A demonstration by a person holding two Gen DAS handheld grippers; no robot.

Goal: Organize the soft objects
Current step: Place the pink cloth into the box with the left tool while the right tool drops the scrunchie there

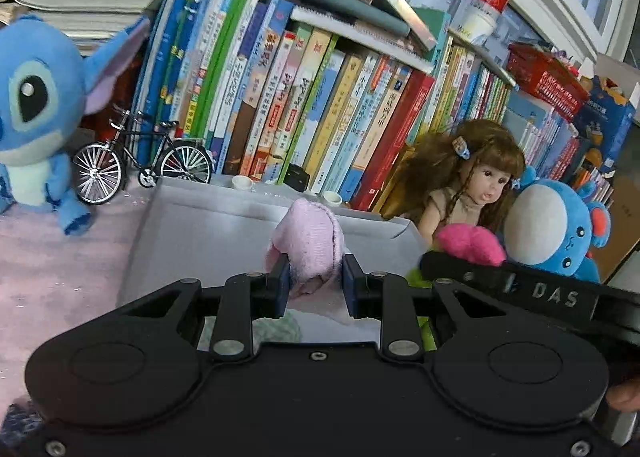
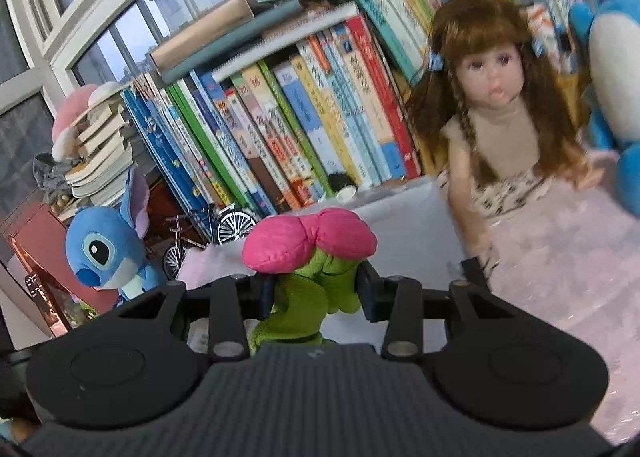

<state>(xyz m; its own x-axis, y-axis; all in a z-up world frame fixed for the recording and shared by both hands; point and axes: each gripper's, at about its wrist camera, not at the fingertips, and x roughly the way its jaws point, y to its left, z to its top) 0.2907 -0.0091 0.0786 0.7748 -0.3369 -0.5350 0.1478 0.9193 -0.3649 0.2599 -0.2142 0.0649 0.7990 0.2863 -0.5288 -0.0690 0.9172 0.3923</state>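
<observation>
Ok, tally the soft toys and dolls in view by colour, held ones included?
Blue plush: 2, big-eared one, round-faced one
Pale pink plush: 1, in left gripper, plush
Pink-and-green plush: 1, in right gripper, plush
Brown-haired doll: 1
Total: 5

light: daylight via window (image 2: 120, 37) | edges: fisheye-bent | blur: doll (image 2: 496, 97) smeared, right view
</observation>
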